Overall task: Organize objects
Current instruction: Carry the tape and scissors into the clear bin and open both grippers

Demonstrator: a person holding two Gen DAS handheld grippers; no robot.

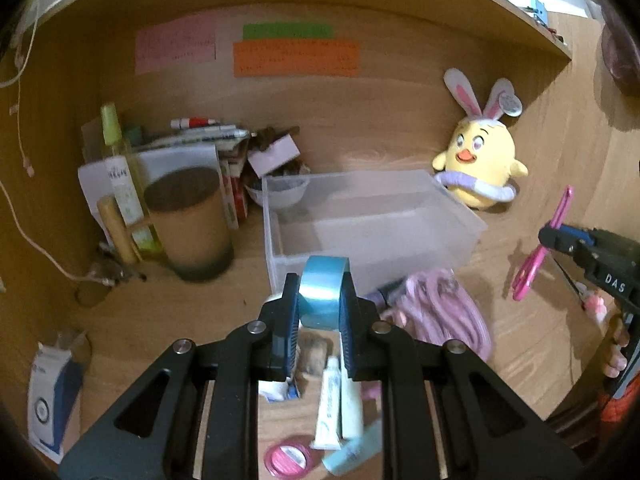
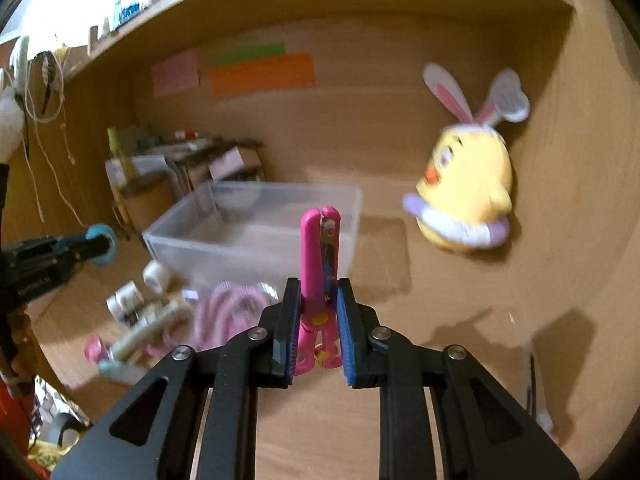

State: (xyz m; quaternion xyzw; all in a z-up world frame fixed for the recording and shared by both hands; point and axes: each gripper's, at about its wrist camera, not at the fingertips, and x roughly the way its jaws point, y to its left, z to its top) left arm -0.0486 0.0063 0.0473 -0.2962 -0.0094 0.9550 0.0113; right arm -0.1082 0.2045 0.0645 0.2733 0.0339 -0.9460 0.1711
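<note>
I held two items at once, both clear of the desk (image 2: 460, 360); I read the step in hand as carrying them to the clear plastic bin (image 1: 372, 216). The left gripper (image 1: 320, 300) was clamped narrow on a roll of blue tape (image 1: 323, 292), the roll standing on edge between the pads at the lower centre of the left wrist view, directly in front of the bin's near wall. The right gripper (image 2: 318, 308) was closed on the pink scissors (image 2: 320, 264) near the pivot, blades sheathed and pointing up toward the bin at the centre of the right wrist view. The bin sat mid-frame in both views and appeared empty, though its translucent walls left that uncertain. A yellow plush chick (image 2: 468, 196) leaned against the back panel at the right; a pink cloth (image 1: 440, 308) and small tubes (image 1: 336, 408) lay loose on the desk below the bin.

The next move called for bringing each load over the bin's rim before I parted the jaws; in my judgement the tape would roll if released on edge, so it wanted a low release; the scissors needed tilting flat to fit inside.
</note>
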